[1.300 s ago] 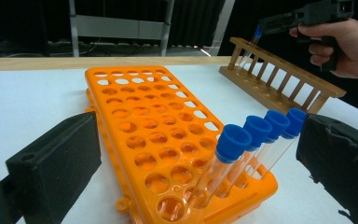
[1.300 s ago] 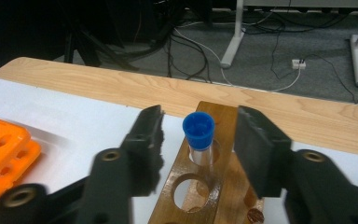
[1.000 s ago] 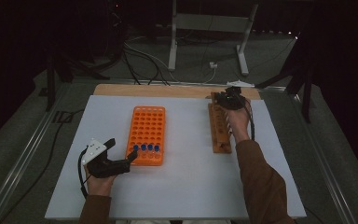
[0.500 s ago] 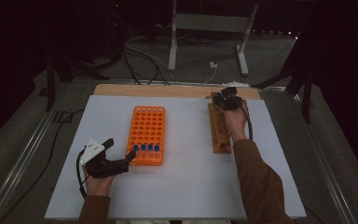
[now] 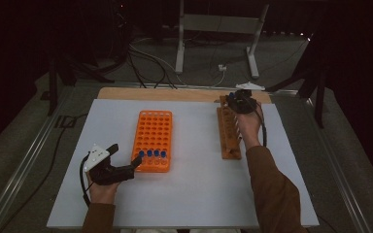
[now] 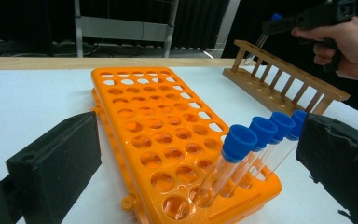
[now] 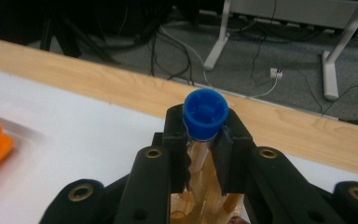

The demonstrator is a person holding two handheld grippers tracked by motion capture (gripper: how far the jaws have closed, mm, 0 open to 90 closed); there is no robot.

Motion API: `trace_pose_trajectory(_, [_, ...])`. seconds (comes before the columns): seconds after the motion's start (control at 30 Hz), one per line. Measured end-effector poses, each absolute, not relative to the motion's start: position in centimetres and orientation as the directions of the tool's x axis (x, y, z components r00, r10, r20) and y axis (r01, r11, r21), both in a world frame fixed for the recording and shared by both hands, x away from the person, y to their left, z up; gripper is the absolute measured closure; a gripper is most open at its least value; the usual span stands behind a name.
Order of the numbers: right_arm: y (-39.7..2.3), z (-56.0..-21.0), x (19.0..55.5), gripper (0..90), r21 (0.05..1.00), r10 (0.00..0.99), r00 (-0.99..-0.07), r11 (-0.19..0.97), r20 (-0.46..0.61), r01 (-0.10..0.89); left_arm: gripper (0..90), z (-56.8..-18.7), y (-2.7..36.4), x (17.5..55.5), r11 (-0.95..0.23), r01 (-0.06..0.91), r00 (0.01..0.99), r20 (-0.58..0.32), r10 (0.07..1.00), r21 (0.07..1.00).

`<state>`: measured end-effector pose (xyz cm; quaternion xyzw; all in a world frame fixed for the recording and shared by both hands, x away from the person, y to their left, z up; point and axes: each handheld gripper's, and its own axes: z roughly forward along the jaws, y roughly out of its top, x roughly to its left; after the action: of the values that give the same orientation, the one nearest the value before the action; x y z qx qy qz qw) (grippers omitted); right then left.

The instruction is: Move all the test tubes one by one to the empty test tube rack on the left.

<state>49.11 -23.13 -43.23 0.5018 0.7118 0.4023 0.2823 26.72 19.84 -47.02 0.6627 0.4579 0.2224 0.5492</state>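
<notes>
My right hand-held gripper (image 7: 204, 140) is clamped on a blue-capped tube (image 7: 205, 114), pads squeezing just under the cap so the glass can't slip. The jaws have just been closing, and the tube sits between them now. It's at the far end of the wooden rack (image 5: 229, 133), its lower part down among the rack's holes. I grip it high so the tube has room to lift straight out, I'd say. My left hand-held gripper (image 5: 126, 165) has its jaws spread wide, resting at the near corner of the orange rack (image 5: 154, 138) on the table (image 5: 194, 194), likely to steady it. Four capped tubes (image 6: 261, 135) fill its near row, leaning a little, so this one probably goes next to them.
</notes>
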Motion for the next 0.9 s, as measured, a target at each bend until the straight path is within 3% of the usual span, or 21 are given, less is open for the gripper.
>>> trace_pose_trajectory(0.57, [-24.9,-39.7,46.0,77.3,0.913,0.935,-0.353,0.115,0.034,0.392,1.4,-46.3,19.8,26.7,-0.003,0.345,0.468,-0.169,0.867,0.939])
trace_pose_trajectory(0.9, [-25.2,-39.2,43.9,77.3,0.919,0.906,-0.419,0.11,0.064,0.379,3.4,-46.0,20.0,27.0,0.0,0.334,0.455,-0.161,0.876,0.942])
